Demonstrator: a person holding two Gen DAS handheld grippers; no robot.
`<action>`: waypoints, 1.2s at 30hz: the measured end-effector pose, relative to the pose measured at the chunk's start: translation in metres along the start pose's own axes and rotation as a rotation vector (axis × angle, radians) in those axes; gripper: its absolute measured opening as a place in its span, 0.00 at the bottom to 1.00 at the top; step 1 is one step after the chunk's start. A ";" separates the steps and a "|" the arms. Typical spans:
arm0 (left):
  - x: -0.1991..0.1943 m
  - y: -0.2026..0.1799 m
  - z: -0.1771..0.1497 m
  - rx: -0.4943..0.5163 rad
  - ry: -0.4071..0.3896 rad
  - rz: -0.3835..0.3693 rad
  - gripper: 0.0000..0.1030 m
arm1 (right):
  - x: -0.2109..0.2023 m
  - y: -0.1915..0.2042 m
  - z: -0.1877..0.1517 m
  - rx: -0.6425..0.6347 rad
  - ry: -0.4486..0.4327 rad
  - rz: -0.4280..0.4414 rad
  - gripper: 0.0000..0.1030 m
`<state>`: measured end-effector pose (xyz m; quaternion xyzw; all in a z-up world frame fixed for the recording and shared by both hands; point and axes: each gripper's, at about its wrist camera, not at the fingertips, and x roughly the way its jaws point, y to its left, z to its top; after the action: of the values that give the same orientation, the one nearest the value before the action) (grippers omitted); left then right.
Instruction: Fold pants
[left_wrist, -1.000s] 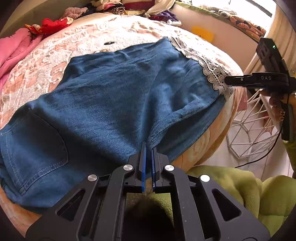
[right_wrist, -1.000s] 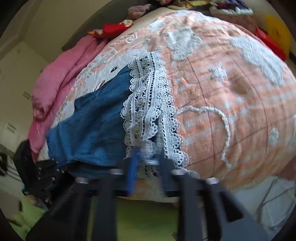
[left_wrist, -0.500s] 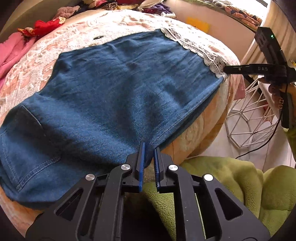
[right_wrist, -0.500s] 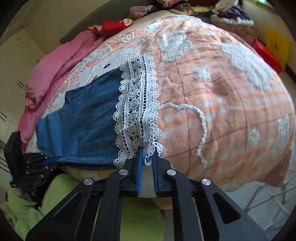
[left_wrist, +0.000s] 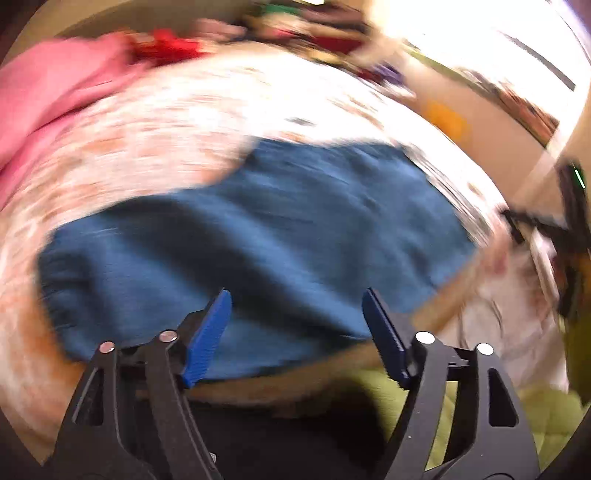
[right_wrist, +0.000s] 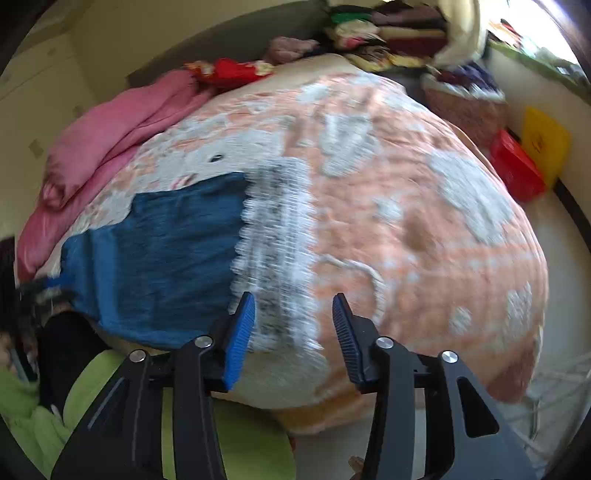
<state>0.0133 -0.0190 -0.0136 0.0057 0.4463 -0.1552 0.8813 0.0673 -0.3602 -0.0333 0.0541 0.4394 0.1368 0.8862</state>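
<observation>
Blue denim pants lie spread flat on the bed, their white lace hem at the right end. The left wrist view is motion-blurred. My left gripper hovers over the near edge of the denim with its jaws opening wide and nothing pressed between them. My right gripper hangs over the near end of the lace hem, jaws opening too; the lace shows in the gap but the pads do not press on it. At the right edge of the left wrist view, the other gripper appears as a dark blur.
The peach and white blanket covers the bed. A pink duvet lies along its far left side, with piled clothes at the head. Red and yellow boxes stand against the right wall. Green fleece is below the bed edge.
Both grippers have let go of the pants and opened. The left one pulled back and up from the denim edge; the right one rose a little off the lace hem.
</observation>
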 end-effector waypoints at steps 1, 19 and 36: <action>-0.005 0.015 0.000 -0.045 -0.015 0.048 0.70 | 0.003 0.005 0.001 -0.016 0.003 0.009 0.44; -0.003 0.131 -0.020 -0.403 -0.029 0.185 0.35 | 0.068 0.067 0.002 -0.150 0.141 0.103 0.53; -0.056 0.115 0.002 -0.304 -0.165 0.297 0.64 | 0.054 0.070 0.006 -0.140 0.083 0.140 0.57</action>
<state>0.0157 0.1057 0.0168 -0.0742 0.3852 0.0452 0.9187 0.0891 -0.2777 -0.0558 0.0167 0.4603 0.2309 0.8570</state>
